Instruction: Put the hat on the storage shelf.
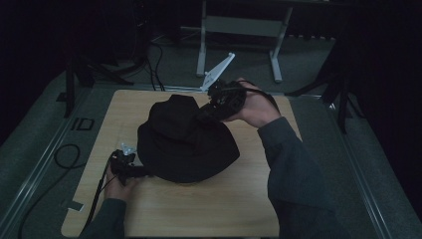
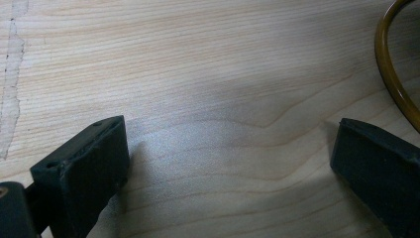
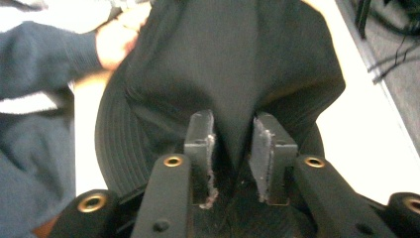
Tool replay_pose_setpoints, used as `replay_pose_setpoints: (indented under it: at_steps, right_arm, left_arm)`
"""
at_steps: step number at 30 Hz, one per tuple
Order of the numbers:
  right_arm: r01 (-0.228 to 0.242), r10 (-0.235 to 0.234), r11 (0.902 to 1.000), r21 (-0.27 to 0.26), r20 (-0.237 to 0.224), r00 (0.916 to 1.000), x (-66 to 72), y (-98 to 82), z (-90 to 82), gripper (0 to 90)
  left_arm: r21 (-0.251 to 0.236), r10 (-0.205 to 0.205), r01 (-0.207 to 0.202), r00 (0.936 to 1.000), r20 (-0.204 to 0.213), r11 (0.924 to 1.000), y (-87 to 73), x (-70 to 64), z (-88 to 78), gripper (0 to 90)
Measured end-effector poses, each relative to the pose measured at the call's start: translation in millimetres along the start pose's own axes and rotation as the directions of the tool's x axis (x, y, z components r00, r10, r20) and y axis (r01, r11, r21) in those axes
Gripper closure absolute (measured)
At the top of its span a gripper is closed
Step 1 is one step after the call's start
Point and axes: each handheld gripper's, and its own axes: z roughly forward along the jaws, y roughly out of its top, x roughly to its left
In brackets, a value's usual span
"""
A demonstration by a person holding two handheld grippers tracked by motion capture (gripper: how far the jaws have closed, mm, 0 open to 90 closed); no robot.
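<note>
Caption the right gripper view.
Right tool pinches a fold of the black hat on the table.

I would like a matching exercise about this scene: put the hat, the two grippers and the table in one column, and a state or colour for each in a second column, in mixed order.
Column one:
1. black hat
2. left gripper
3. right gripper
4. table

Column two:
A. light wood, bears the hat
B. jaws wide apart over bare wood
C. lies on the table, crown pinched
D. jaws closed on a fold of dark cloth

Pairs: 1-C, 2-B, 3-D, 4-A
</note>
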Motion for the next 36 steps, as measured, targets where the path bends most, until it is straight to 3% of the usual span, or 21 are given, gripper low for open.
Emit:
replay_pose_setpoints:
  at_steps: [1, 2, 4, 10, 15, 20, 25, 27, 36]
  right_arm:
    - [0.001, -0.001, 0.9995, 0.032, 0.002, 1.0, 0.9, 0.0, 4.2, 73.9]
    - [0.001, -0.001, 0.9995, 0.032, 0.002, 1.0, 0.9, 0.0, 4.2, 73.9]
    - [0.013, -0.013, 0.9949, 0.1, -0.004, 0.9999, 4.0, -0.5, 18.7, 75.0]
    - [0.015, -0.012, 0.9909, 0.134, -0.021, 0.9997, 6.6, -0.6, 26.0, 74.6]
    - [-0.018, 0.02, 0.9952, 0.096, -0.02, 0.9996, 2.5, -10.3, 16.2, 56.7]
    - [-0.086, 0.087, 0.9936, 0.073, -0.011, 0.9961, -0.6, -24.7, 2.8, 40.1]
    - [-0.113, 0.111, 0.9906, 0.078, 0.022, 0.9935, 1.2, -41.9, -5.1, 34.8]
    - [-0.121, 0.117, 0.9902, 0.07, 0.057, 0.9915, 1.3, -49.2, -6.4, 31.9]
    - [-0.182, 0.174, 0.9822, 0.046, 0.135, 0.9754, 0.3, -85.2, -12.7, 31.2]
  left_arm:
    - [-0.001, 0.0, 0.0, 1.0, -0.002, 1.0, 0.0, -0.1, 0.1, 1.8]
    - [-0.001, 0.0, 0.0, 1.0, -0.002, 1.0, 0.0, -0.1, 0.1, 1.8]
    - [0.001, 0.0, 0.0, 1.0, -0.002, 1.0, 0.0, -0.1, 0.0, 1.8]
    - [0.001, 0.001, -0.001, 1.0, -0.002, 1.0, 0.0, -0.1, -0.1, 1.8]
    - [0.002, 0.001, -0.001, 1.0, 0.0, 1.0, 0.1, 0.0, -0.1, 1.8]
    - [0.0, -0.002, 0.002, 1.0, 0.0, 1.0, 0.1, -0.2, 0.0, 1.8]
    - [0.0, -0.002, 0.002, 1.0, 0.0, 1.0, 0.1, -0.2, 0.0, 1.8]
    - [0.0, -0.002, 0.002, 1.0, 0.0, 1.0, 0.1, -0.2, 0.0, 1.8]
    - [0.0, -0.002, 0.002, 1.0, 0.0, 1.0, 0.1, -0.2, 0.0, 1.8]
